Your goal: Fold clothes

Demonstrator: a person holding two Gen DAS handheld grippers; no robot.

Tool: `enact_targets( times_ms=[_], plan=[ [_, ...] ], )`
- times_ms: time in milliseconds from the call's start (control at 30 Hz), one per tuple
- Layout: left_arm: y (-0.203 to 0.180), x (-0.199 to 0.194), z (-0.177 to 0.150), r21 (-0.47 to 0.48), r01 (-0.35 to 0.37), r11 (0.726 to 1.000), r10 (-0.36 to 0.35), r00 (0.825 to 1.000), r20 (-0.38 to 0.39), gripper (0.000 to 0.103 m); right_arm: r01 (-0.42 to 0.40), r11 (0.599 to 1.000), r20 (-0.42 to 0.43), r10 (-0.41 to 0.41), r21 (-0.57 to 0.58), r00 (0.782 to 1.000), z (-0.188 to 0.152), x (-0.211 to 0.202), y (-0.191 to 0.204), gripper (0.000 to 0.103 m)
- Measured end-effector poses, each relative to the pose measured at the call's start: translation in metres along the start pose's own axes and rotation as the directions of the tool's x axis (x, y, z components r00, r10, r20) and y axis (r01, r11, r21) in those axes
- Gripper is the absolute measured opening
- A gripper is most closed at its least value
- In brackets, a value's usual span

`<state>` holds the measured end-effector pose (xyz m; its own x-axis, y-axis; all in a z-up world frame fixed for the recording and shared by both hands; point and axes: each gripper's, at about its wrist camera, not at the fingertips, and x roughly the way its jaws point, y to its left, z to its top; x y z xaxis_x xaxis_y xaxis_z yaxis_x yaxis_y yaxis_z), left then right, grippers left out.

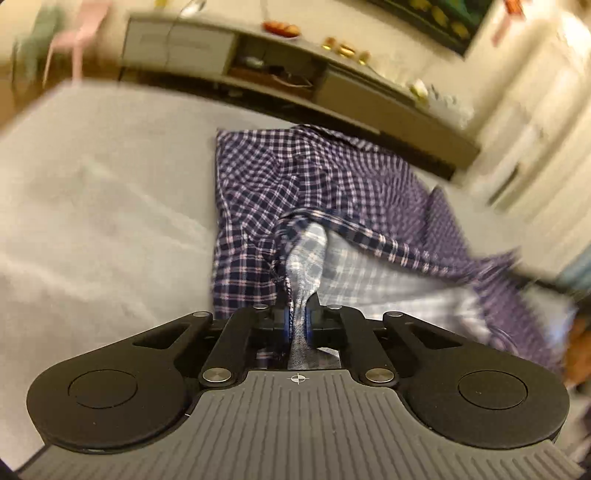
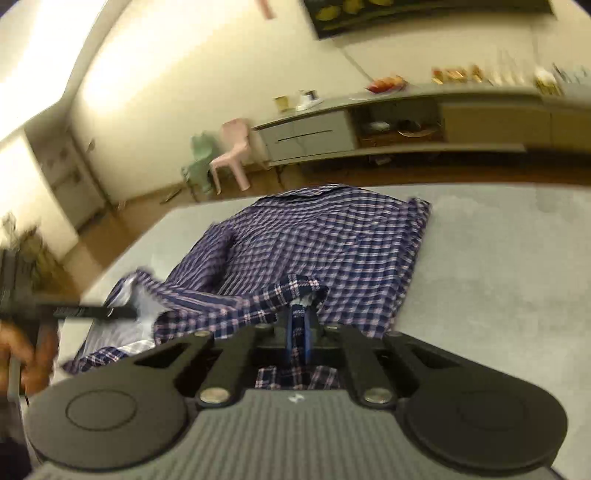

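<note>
Left gripper [image 1: 299, 321]: clamped on plaid shirt [image 1: 314, 177] hem, lower centre | right gripper [image 2: 297, 332]: clamped on shirt edge | grey surface [image 1: 103, 192] beneath.

The left gripper [image 1: 299, 321] hides its own pads behind the pinched fold of the plaid shirt [image 1: 314, 177], and the shirt's right end smears into blur near the frame edge. In the right wrist view the right gripper [image 2: 298, 332] covers the shirt's near hem, and cloth hides the pad faces. A hand [image 2: 26, 354] at the left edge is cut off and blurred; the dark bar [image 2: 92, 313] it carries is too smeared to identify. Small items on the sideboard [image 2: 406, 98] are too blurred to name. The wall picture [image 2: 406, 11] is cropped by the top edge.
</note>
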<state>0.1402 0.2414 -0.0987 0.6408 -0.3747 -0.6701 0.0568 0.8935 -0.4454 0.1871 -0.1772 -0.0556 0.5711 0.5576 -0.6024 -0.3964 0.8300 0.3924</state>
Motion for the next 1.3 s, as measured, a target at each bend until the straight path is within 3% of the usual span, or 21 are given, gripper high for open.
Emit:
enact_targets(
  times_ms=[67,133,200,233,333,433,500,533,567,633,700,767,867,933,1000,1100,1167,1233,1300],
  plan=[
    [0.014,0.005,0.001,-0.097,0.059,0.994,-0.063,0.997,-0.038,0.003,0.068,0.997,-0.053,-0.067,0.025,0.996,-0.007,0.023,-0.010,0.006],
    [0.023,0.009,0.001,-0.147,0.046,0.988,-0.051,0.998,-0.036,0.012,0.100,0.994,-0.035,-0.099,0.031,0.994,-0.018,0.028,-0.012,0.008],
    [0.029,0.006,0.003,-0.179,0.047,0.983,-0.052,0.998,-0.027,0.032,0.130,0.992,-0.032,-0.130,0.002,0.991,-0.015,0.021,-0.006,0.014],
    [0.031,0.004,0.003,-0.189,0.048,0.981,-0.053,0.998,-0.021,0.035,0.153,0.988,-0.020,-0.154,-0.023,0.988,-0.011,0.015,-0.001,0.021],
    [0.015,-0.019,0.006,-0.067,0.058,0.996,-0.057,0.998,0.014,0.046,0.211,0.972,0.042,-0.208,-0.104,0.977,-0.001,-0.009,0.018,0.025],
    [-0.005,-0.042,0.005,0.075,0.059,0.995,-0.062,0.997,0.037,0.059,0.122,0.979,0.057,-0.114,-0.163,0.992,-0.003,-0.037,0.048,0.031],
    [-0.020,-0.055,-0.003,0.169,0.052,0.984,-0.061,0.997,0.045,0.061,-0.014,0.991,-0.011,0.013,-0.135,1.000,-0.006,-0.042,0.065,0.048],
    [-0.024,-0.058,-0.007,0.187,0.053,0.981,-0.062,0.997,0.041,0.061,-0.092,0.992,-0.057,0.087,-0.086,0.995,-0.008,-0.040,0.070,0.063],
    [-0.028,-0.061,-0.011,0.205,0.055,0.977,-0.063,0.997,0.037,0.061,-0.139,0.990,-0.091,0.137,-0.017,0.986,-0.011,-0.033,0.070,0.066],
    [-0.033,-0.064,-0.016,0.231,0.060,0.971,-0.066,0.998,0.022,0.061,-0.184,0.976,-0.154,0.201,0.118,0.968,-0.015,-0.012,0.068,0.066],
    [-0.035,-0.065,-0.017,0.254,0.060,0.965,-0.066,0.998,0.018,0.061,-0.152,0.976,-0.231,0.186,0.158,0.955,-0.013,0.018,0.070,0.065],
    [-0.031,-0.070,-0.016,0.249,0.067,0.966,-0.075,0.997,0.023,0.061,-0.123,0.974,-0.268,0.172,0.189,0.948,-0.005,0.045,0.070,0.053],
    [-0.019,-0.079,-0.013,0.227,0.079,0.971,-0.089,0.995,0.037,0.061,-0.210,0.949,-0.121,0.243,0.236,0.962,0.024,0.052,0.075,0.050],
    [-0.010,-0.083,-0.010,0.206,0.087,0.975,-0.096,0.995,0.036,0.061,-0.306,0.919,0.004,0.315,0.249,0.949,0.040,0.046,0.081,0.050],
    [-0.003,-0.084,-0.010,0.196,0.098,0.976,-0.103,0.995,0.015,0.061,-0.289,0.931,0.028,0.290,0.222,0.957,0.046,0.039,0.088,0.052],
    [0.000,-0.081,-0.013,0.201,0.098,0.975,-0.097,0.995,-0.018,0.061,-0.055,0.998,0.008,0.055,0.041,0.998,0.037,0.023,0.113,0.054],
    [0.002,-0.082,-0.014,0.195,0.069,0.978,-0.070,0.998,-0.003,0.061,-0.060,0.986,0.020,0.064,-0.156,0.998,0.011,0.002,0.148,0.054],
    [0.009,-0.085,-0.010,0.145,0.053,0.988,-0.058,0.998,0.031,0.060,-0.103,0.926,0.002,0.111,-0.364,0.994,-0.019,-0.015,0.187,0.054],
    [0.015,-0.091,-0.005,0.080,0.075,0.994,-0.081,0.995,0.064,0.060,-0.130,0.792,-0.039,0.133,-0.597,0.990,-0.059,-0.021,0.231,0.060]
  ],
)
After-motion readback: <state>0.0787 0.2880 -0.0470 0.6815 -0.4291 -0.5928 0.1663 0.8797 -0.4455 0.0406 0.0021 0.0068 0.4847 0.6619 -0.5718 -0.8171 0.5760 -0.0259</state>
